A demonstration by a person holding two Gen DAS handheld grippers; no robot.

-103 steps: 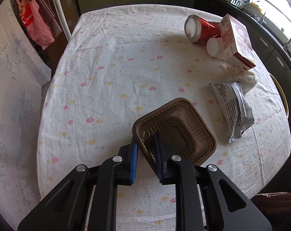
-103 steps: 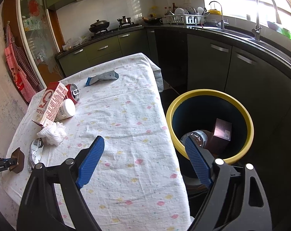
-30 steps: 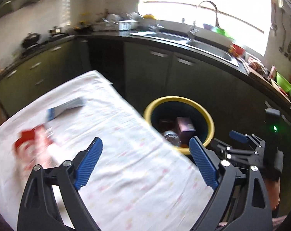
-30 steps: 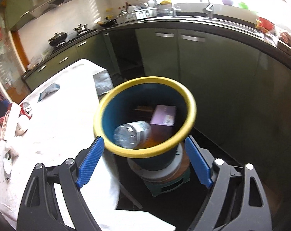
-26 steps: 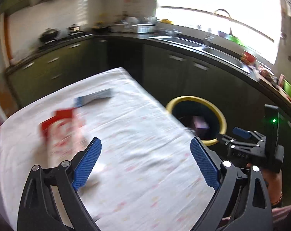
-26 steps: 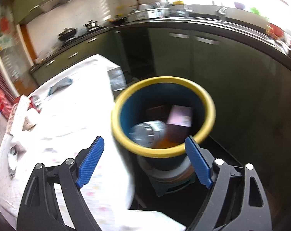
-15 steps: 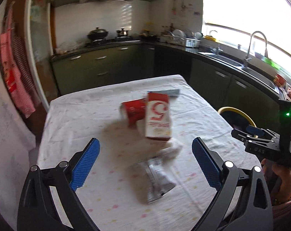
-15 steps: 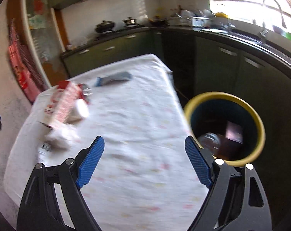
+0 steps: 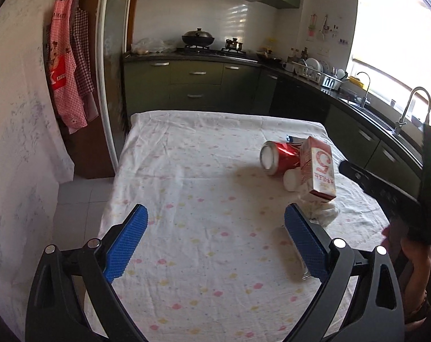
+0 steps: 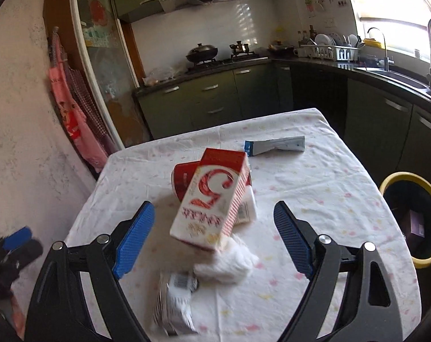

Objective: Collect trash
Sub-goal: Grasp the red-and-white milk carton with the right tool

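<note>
Carton (image 10: 215, 205) lies tilted on the can (image 10: 184, 181) on the table (image 10: 315, 188). It looks light and stiff; grab its flat sides. Right gripper (image 10: 214, 239) is wide and empty. Left gripper (image 9: 215, 242) too.

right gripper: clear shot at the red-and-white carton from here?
Probably yes. The right gripper is open and empty, and the carton sits straight ahead between its fingers with nothing in front. The red can behind it and the crumpled tissue under its near end crowd the grasp.
</note>
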